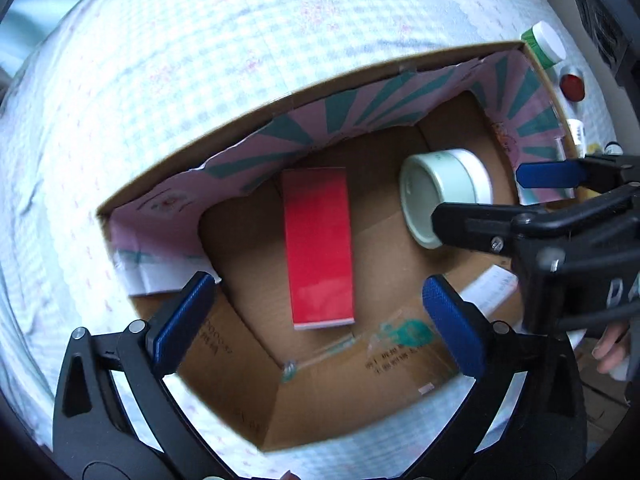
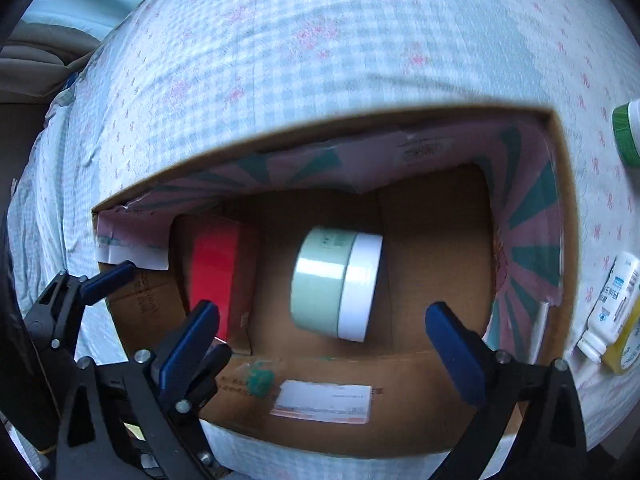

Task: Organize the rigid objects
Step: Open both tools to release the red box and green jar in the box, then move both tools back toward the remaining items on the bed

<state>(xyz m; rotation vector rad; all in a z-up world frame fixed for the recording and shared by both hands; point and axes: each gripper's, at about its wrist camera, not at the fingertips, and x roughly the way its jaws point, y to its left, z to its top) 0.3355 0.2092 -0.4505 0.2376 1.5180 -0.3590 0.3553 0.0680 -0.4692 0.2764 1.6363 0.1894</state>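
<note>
An open cardboard box (image 1: 384, 76) (image 2: 400, 380) stands on a checked cloth. Inside lie a flat red box (image 1: 318, 248) (image 2: 214, 276) and a pale green jar with a white lid (image 1: 444, 192) (image 2: 336, 280), on its side. My left gripper (image 1: 316, 324) is open and empty above the box's near edge, in front of the red box. My right gripper (image 2: 320, 340) is open and empty, hovering just short of the jar; it also shows in the left wrist view (image 1: 480, 192), beside the jar.
Outside the box's right wall lie a green bottle with a white cap (image 1: 546, 44) (image 2: 628, 132), a red round item (image 1: 572, 86) and a white and yellow bottle (image 2: 612, 312). The cloth (image 2: 320, 60) stretches beyond the box.
</note>
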